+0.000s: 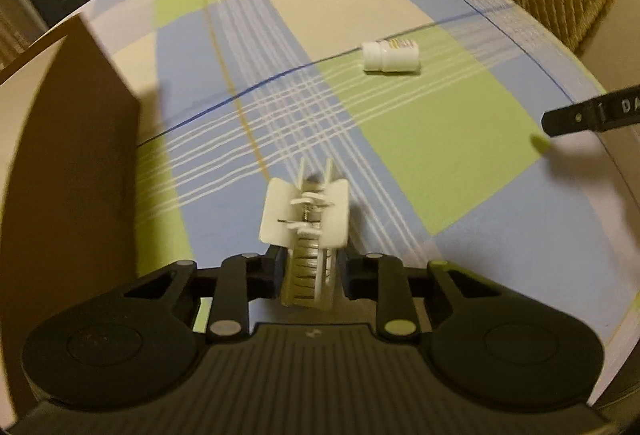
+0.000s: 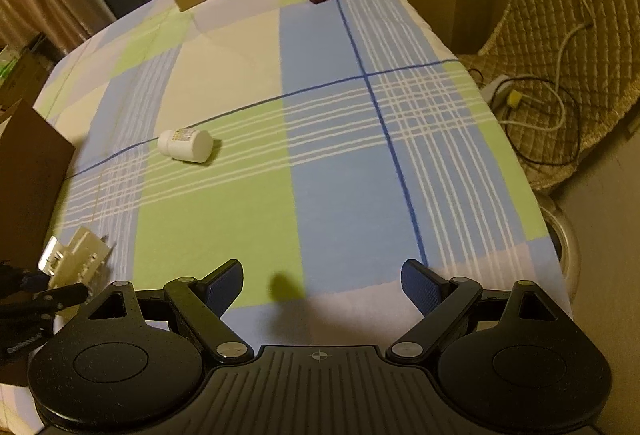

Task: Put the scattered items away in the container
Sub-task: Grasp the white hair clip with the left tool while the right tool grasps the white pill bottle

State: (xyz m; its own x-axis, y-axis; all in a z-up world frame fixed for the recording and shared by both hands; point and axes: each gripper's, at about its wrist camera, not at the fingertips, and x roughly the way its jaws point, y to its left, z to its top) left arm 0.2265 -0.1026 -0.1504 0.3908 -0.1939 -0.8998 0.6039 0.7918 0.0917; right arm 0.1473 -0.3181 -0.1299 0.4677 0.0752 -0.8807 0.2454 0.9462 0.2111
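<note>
One hair claw clip (image 1: 306, 219) pinched in the left hand-held gripper (image 1: 310, 271) should swing left over the cardboard box (image 1: 80, 139), while the right hand-held gripper (image 2: 322, 285) waits spread.

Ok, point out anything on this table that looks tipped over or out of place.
The small white bottle lies on its side on the checked tablecloth, apart from everything else, not in the cardboard container. The left gripper holds a white hair claw clip off the cloth. The two boxes at the far edge stand upright.
</note>
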